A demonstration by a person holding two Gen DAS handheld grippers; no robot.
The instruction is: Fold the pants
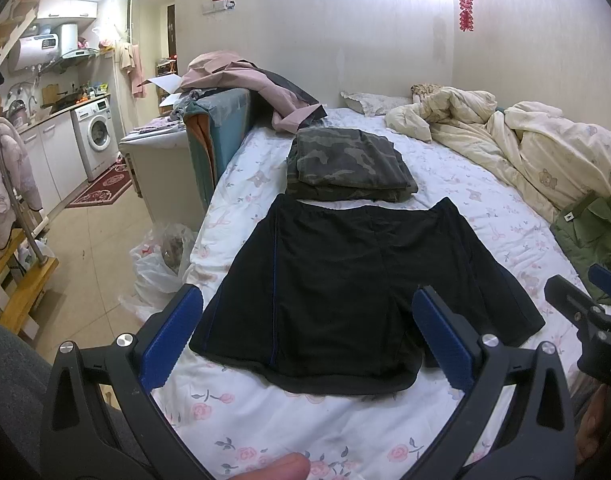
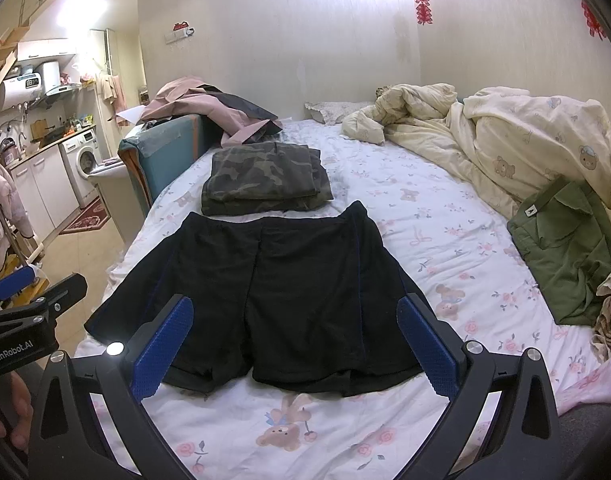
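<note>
Bed (image 1: 485, 216): floral sheet, carries all garments.
Black shorts (image 1: 345, 280): spread flat, unfolded, hems at near edge.
Camouflage pants (image 1: 345, 164): folded, just beyond the waistband.
Left hand-held gripper (image 1: 309, 344): wide open, empty, above the hems.
Right hand-held gripper (image 2: 293, 344): wide open, empty.

Black shorts (image 1: 345, 292) lie flat on the flowery bed sheet (image 1: 289, 420). The left gripper (image 1: 309, 344) hangs over them with its blue fingers (image 1: 169, 344) wide apart. Folded camo pants (image 1: 345, 164) sit just behind the shorts.
</note>
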